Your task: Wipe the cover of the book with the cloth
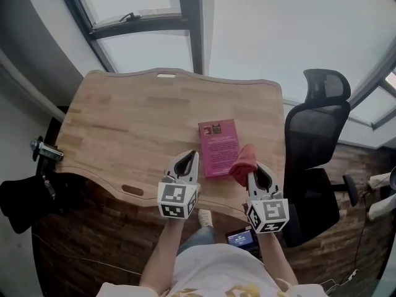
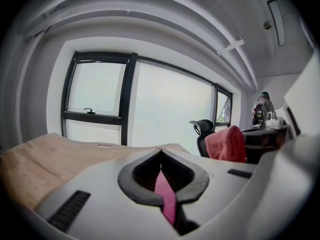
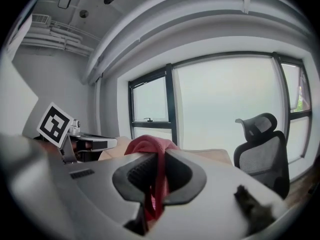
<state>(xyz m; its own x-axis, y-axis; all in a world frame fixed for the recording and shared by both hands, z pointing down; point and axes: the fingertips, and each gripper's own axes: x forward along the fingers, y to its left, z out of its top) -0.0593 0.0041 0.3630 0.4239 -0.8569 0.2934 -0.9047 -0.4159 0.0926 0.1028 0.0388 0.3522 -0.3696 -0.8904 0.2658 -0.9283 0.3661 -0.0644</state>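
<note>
A magenta book (image 1: 218, 147) lies flat on the wooden table (image 1: 124, 129), close to its near edge. My left gripper (image 1: 194, 156) is shut, its tips at the book's left edge. In the left gripper view the jaws (image 2: 160, 151) meet at the tip, and a pink strip shows through the slot behind them. My right gripper (image 1: 251, 174) is shut on a red cloth (image 1: 243, 161), just right of the book's near right corner. In the right gripper view the cloth (image 3: 149, 145) bulges over the closed jaws (image 3: 159, 154) and hangs down between them. The cloth (image 2: 227, 144) also shows in the left gripper view.
A black mesh office chair (image 1: 315, 141) stands right of the table. Large windows (image 1: 154, 17) run behind the far edge. A metal clamp (image 1: 46, 150) and a dark bundle (image 1: 18, 200) sit off the table's left side. A lit phone (image 1: 241, 237) is below the near edge.
</note>
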